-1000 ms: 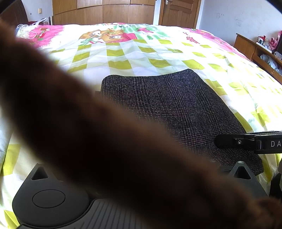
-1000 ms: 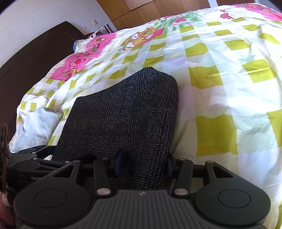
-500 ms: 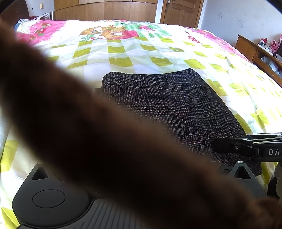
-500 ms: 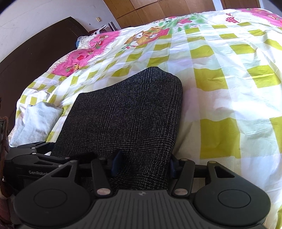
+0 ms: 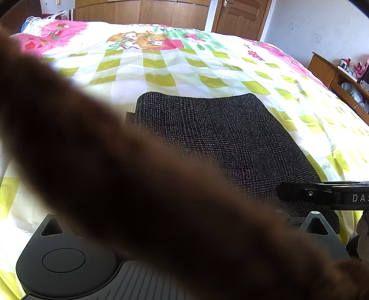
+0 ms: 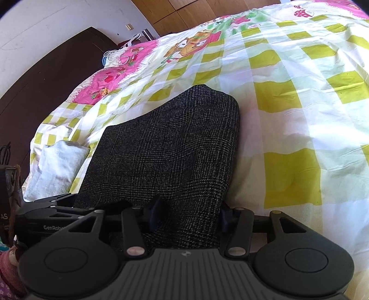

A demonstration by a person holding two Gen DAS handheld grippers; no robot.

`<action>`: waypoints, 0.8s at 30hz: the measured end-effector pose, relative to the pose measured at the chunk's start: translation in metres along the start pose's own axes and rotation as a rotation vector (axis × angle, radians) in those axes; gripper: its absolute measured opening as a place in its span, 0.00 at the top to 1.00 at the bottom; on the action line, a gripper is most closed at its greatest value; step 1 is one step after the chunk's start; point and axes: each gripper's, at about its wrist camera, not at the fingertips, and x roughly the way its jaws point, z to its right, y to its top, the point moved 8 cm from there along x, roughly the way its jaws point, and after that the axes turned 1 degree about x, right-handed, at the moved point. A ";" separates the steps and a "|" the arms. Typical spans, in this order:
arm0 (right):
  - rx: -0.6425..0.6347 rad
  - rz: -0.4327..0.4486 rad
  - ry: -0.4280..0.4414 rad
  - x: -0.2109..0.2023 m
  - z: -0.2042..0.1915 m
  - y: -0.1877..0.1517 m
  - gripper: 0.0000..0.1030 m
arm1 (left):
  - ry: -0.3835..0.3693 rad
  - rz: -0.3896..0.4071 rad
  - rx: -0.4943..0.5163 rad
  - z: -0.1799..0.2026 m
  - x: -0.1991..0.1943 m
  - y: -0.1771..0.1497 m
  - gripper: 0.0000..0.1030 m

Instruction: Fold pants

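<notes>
The dark grey checked pants point(image 5: 221, 138) lie folded into a thick rectangle on the bed; they also show in the right wrist view point(image 6: 166, 157). My right gripper point(image 6: 186, 217) has its jaws on either side of the near edge of the pants, with the cloth bunched between them. It also shows side-on in the left wrist view point(image 5: 322, 196). A blurred brown furry sleeve point(image 5: 115, 184) covers the left gripper's fingers, so its state is hidden. The left gripper's body point(image 6: 46, 221) sits at the near left corner of the pants.
The bed has a yellow-green checked sheet point(image 6: 299, 115) with pink cartoon borders. A folded pale grey cloth point(image 6: 55, 168) lies left of the pants by the dark headboard point(image 6: 46, 76). A wooden shelf point(image 5: 341, 78) stands at the right, wardrobe doors point(image 5: 138, 11) behind.
Both grippers have dropped a little and tilted so the bed appears lower in view. The pants and the right gripper's hold on them look unchanged.
</notes>
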 end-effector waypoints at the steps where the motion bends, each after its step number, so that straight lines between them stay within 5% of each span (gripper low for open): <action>1: -0.015 -0.001 -0.006 0.002 -0.002 0.000 0.35 | -0.005 -0.002 -0.007 -0.001 0.001 0.000 0.00; 4: -0.040 -0.002 -0.015 0.003 -0.005 -0.002 0.33 | -0.012 -0.011 -0.032 -0.004 0.005 0.000 0.00; 9: -0.027 0.026 0.005 -0.009 -0.004 0.001 0.52 | -0.010 -0.005 -0.041 -0.004 0.005 0.000 0.00; 12: -0.018 0.054 0.020 -0.019 -0.006 0.002 0.58 | 0.018 0.058 0.044 0.010 -0.005 0.001 0.01; 19: -0.002 0.097 -0.007 -0.043 -0.007 -0.001 0.60 | -0.089 0.151 -0.021 0.017 -0.029 0.007 0.06; 24: 0.056 0.022 -0.048 -0.027 0.004 -0.003 0.51 | -0.079 0.089 0.052 0.030 -0.016 0.000 0.04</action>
